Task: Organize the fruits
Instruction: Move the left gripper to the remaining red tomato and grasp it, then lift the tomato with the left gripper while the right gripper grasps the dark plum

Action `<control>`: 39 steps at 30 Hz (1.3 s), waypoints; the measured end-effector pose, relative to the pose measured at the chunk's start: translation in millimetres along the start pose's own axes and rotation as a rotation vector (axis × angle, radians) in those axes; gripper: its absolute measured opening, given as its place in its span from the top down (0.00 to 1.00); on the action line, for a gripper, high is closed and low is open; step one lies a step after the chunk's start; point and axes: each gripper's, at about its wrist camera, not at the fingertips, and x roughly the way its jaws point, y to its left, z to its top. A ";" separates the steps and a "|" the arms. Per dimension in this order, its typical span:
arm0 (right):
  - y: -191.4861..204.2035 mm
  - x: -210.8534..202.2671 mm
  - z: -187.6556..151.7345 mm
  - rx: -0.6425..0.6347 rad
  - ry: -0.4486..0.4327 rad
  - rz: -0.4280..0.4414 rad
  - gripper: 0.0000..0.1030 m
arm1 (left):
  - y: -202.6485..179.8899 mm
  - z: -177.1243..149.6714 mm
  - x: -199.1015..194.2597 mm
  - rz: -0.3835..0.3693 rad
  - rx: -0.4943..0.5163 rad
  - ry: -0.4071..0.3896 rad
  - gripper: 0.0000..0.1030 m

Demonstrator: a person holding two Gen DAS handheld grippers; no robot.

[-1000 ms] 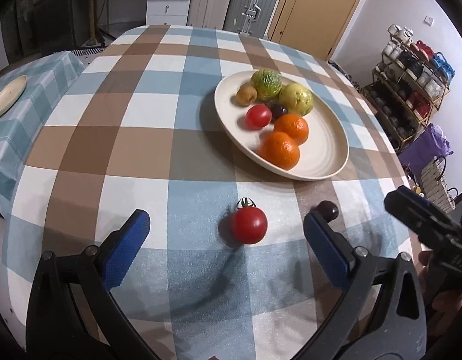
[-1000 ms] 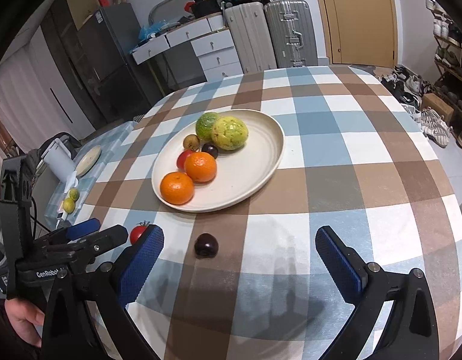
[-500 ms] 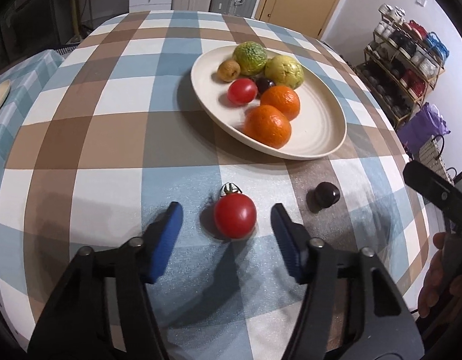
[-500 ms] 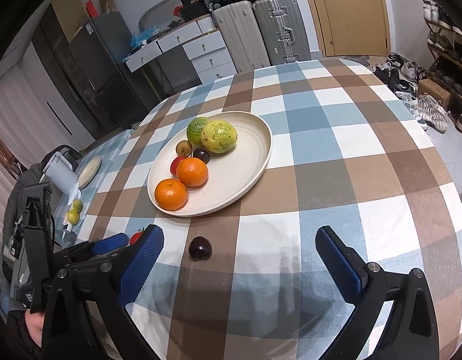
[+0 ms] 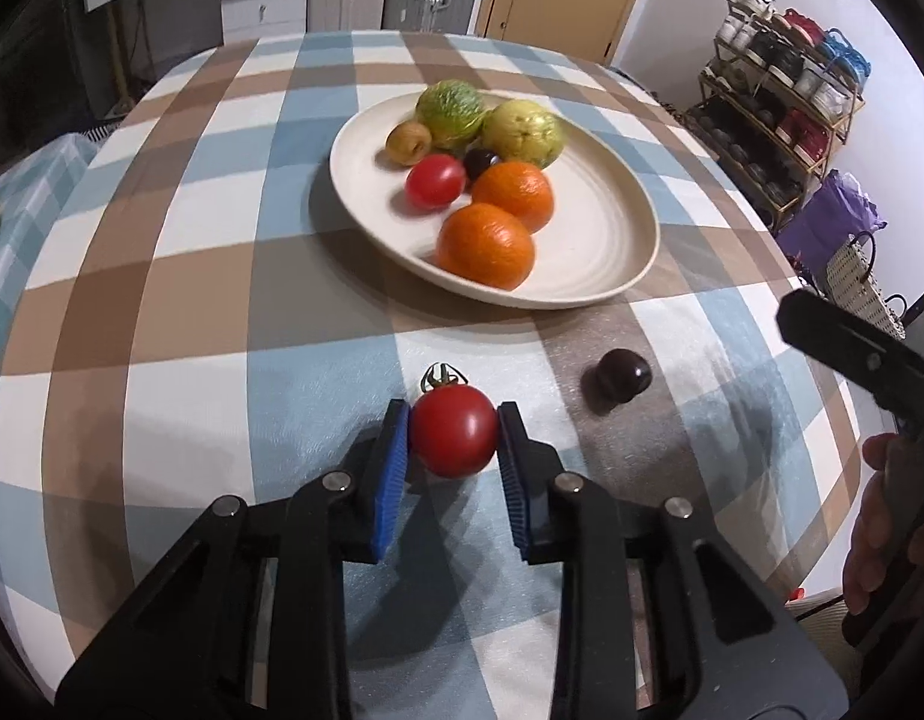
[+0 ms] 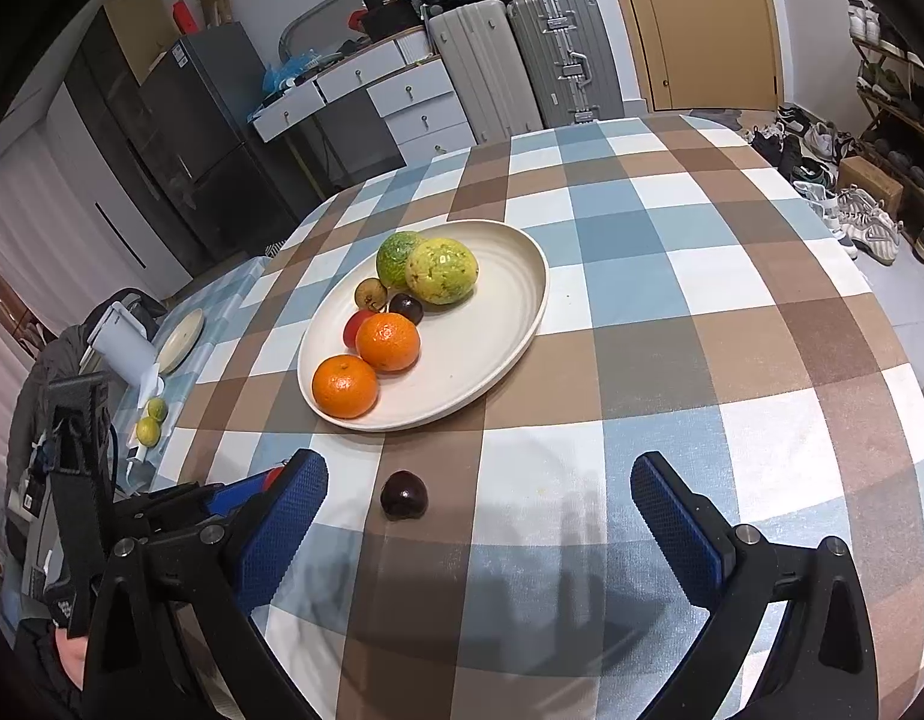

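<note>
Fruits are mostly gathered on the wide cream ceramic plate (image 5: 606,252) at the middle of the checked tabletop (image 5: 162,276): two oranges, a red tomato, a dark plum, a small brown fruit and two green-yellow ones. Two strays lie near the tabletop's near edge: a round red tomato with a green calyx (image 5: 454,431) and, to its right, a small dark plum (image 6: 404,495). The left gripper (image 5: 453,420) has its blue pads pressed against both sides of that tomato, clamped on it while it sits on the cloth. The right gripper (image 6: 480,501) hovers with its jaws wide apart, the plum lying between them but untouched. For the lift, I would keep the squeeze gentle, since the skin looks soft, raise straight up, and set the tomato down in the plate's bare right half.
</note>
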 end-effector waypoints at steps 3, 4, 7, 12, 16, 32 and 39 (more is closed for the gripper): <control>0.1 0.3 0.0 -0.002 0.001 0.001 0.00 | 1.3 0.0 -2.1 -0.001 -0.008 -0.005 0.75; 0.0 0.4 0.1 -0.002 0.002 0.000 0.00 | 2.5 0.3 -2.6 -0.003 -0.014 -0.006 0.75; -0.8 1.6 -0.9 0.001 0.007 0.002 0.00 | 6.4 1.1 -5.6 -0.005 -0.033 -0.013 0.75; -0.2 3.3 -2.9 0.000 0.012 0.006 0.00 | 11.9 2.2 -22.6 -0.009 -0.062 -0.057 0.75; 0.6 6.7 -5.7 -0.002 0.024 0.013 0.00 | 19.1 4.8 -53.0 -0.019 -0.085 -0.137 0.75; 31.4 39.1 -20.6 -0.147 0.108 -0.018 0.18 | 33.6 6.6 -120.3 -0.142 -0.133 -0.269 0.75; 44.3 46.7 -25.8 -0.217 0.114 -0.030 0.35 | 32.5 6.8 -120.2 -0.179 -0.140 -0.254 0.75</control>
